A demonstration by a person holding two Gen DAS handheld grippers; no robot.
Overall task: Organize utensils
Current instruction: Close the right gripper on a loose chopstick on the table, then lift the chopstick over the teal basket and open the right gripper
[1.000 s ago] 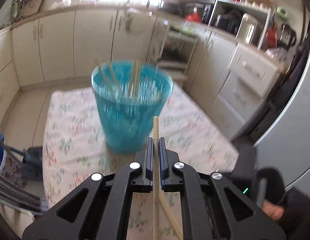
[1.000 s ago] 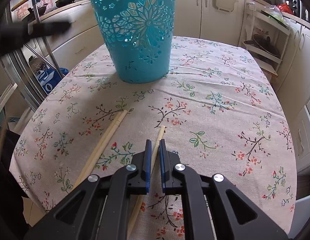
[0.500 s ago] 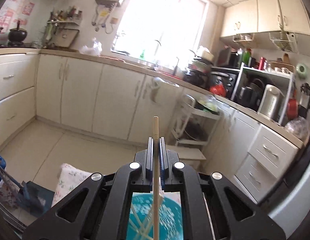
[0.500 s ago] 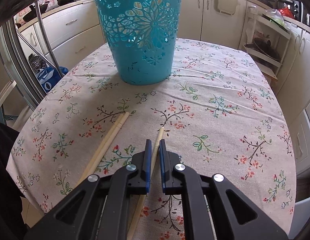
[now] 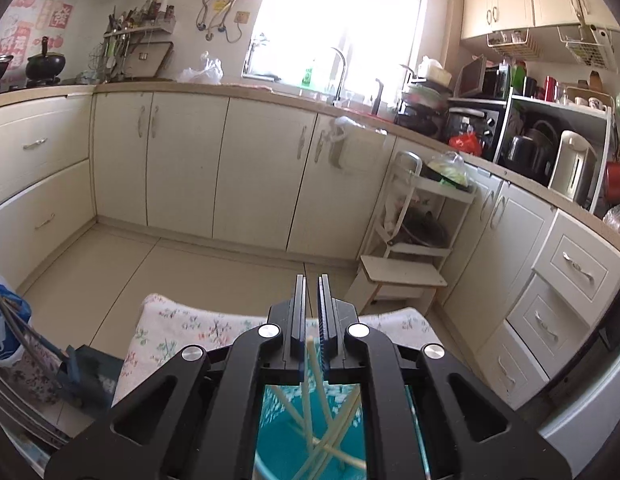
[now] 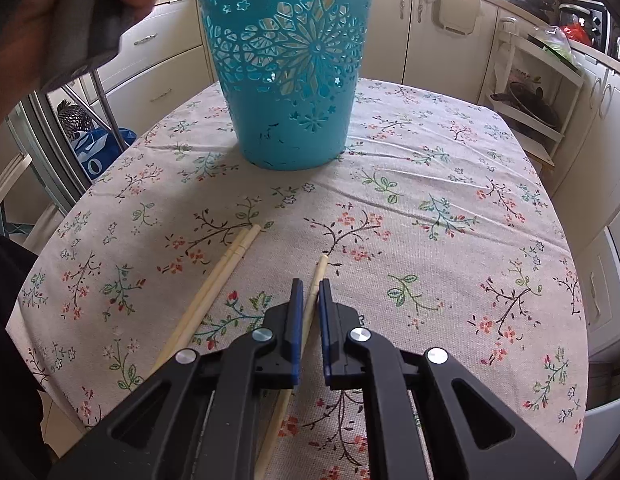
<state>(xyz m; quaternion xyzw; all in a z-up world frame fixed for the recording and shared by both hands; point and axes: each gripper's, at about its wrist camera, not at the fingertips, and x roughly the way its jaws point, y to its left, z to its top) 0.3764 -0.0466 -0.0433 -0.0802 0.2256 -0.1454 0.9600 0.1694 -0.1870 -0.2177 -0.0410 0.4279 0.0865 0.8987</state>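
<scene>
A teal cut-out bucket [image 6: 287, 76] stands on the floral tablecloth [image 6: 450, 208]. In the left wrist view my left gripper [image 5: 311, 280] hangs over the bucket's mouth [image 5: 277, 432], jaws slightly apart and empty; a chopstick [image 5: 312, 384] drops below them among several chopsticks inside. In the right wrist view my right gripper [image 6: 308, 285] is low over the table, jaws narrowly open on either side of a single chopstick [image 6: 314, 290] lying on the cloth. A pair of chopsticks [image 6: 213, 292] lies to its left.
A hand holding the left gripper [image 6: 69, 8] shows at the upper left in the right wrist view. Kitchen cabinets [image 5: 181, 160], a white shelf trolley [image 5: 422, 224] and a step stool [image 5: 402, 276] stand beyond the table's far edge. A blue bag [image 6: 97, 148] sits by the table's left side.
My left gripper rose over the bucket, opened and let its chopstick fall in. My right gripper moved slightly forward along the single chopstick and its jaws opened a little.
</scene>
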